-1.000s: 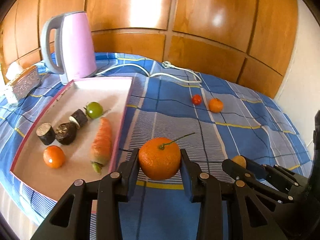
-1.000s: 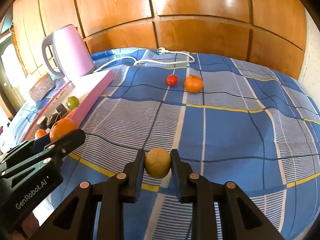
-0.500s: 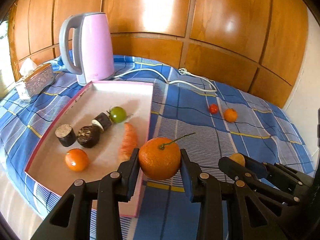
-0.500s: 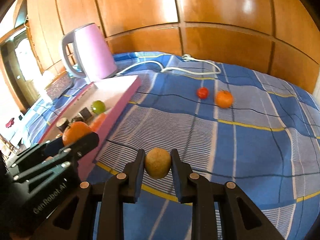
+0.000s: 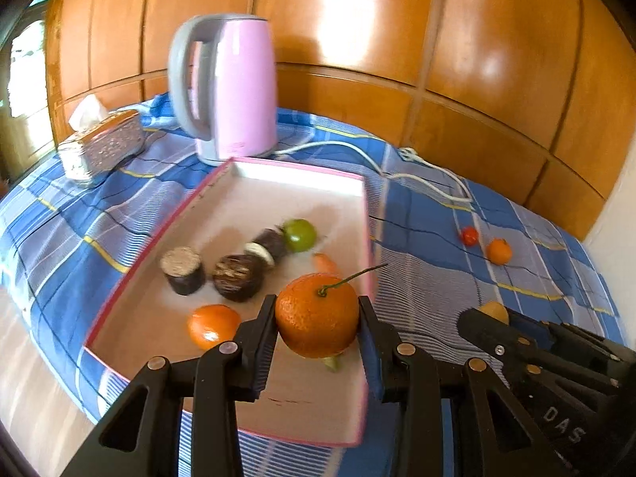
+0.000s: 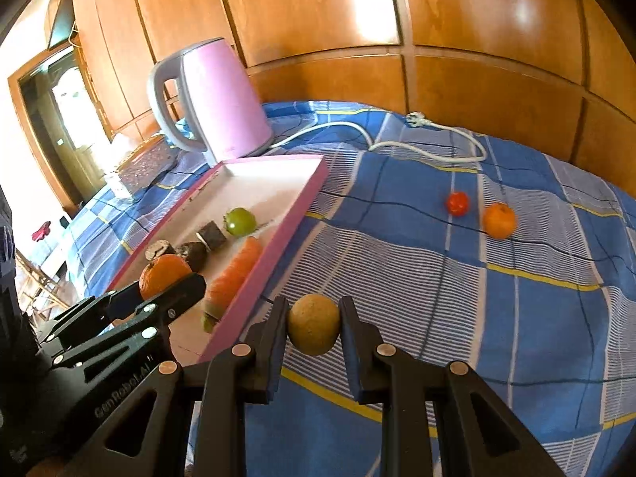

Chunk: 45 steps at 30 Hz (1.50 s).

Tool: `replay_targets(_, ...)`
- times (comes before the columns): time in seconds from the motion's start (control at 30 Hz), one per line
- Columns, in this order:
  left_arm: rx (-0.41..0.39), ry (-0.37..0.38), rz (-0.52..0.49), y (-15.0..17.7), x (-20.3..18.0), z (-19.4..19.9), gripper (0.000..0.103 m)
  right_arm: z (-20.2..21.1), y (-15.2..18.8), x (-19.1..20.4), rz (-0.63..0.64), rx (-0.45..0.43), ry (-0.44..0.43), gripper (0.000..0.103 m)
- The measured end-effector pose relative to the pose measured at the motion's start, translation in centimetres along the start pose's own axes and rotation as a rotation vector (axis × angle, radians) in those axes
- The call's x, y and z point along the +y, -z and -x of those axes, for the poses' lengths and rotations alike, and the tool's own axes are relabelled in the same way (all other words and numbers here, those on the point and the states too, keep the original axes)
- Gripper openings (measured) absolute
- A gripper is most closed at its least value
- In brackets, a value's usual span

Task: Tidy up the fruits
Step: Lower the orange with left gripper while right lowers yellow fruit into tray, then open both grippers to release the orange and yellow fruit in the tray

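My left gripper (image 5: 318, 318) is shut on a stemmed orange (image 5: 317, 315), held in the air over the near right part of the pink-rimmed tray (image 5: 294, 413). In the tray lie a small orange (image 5: 212, 326), a green tomato (image 5: 300, 234), three dark cut pieces (image 5: 234, 276) and a carrot (image 6: 238, 270), mostly hidden behind the held orange in the left view. My right gripper (image 6: 313, 330) is shut on a brownish round fruit (image 6: 313, 330), just right of the tray's long edge (image 6: 278, 238). A red tomato (image 6: 457, 203) and another orange (image 6: 499, 220) lie on the cloth far right.
A pink kettle (image 5: 230, 87) stands behind the tray, its white cord (image 6: 417, 147) trailing across the blue checked cloth (image 6: 497, 318). A tissue box (image 5: 101, 147) sits at the far left. Wooden panels close the back. The table's edge drops off at the near left.
Both grippers have moved left with their fruit. The left one's orange has gone from above the cloth beside the tray to above the tray itself. The right one has come up to the tray's edge.
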<state>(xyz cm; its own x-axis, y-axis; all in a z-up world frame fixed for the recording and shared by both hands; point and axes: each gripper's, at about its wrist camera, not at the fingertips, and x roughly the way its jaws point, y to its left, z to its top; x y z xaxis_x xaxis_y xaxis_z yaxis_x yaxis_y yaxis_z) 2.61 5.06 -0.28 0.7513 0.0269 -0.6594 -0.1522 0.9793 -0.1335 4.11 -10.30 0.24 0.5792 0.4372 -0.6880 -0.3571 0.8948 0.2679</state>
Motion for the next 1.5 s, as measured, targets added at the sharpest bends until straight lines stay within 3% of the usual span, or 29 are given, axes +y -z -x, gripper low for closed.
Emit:
replay_targets(0.27,-0.002,-0.066,0.083,-1.1,4.8,-0.3,0.038,-1.3,-1.7,1.9,0.028,0.024,-0.043,0.026)
replay_targets(0.53,0.007,-0.077,0.14,-2.0,8.0,-1.2,0.038,-3.4,-4.3,4.2,0.057,0.039,-0.079,0.026)
replay_targets(0.83,-0.016,-0.113,0.141,-3.4,8.6,-1.6,0.039,-5.6,-6.3,6.5,0.069,0.044,-0.108,0.026)
replay_targets(1.5,-0.01,-0.129,0.148,-3.0,8.7,-1.8,0.039,-6.5,-5.3,7.7,0.071,0.064,-0.116,0.031)
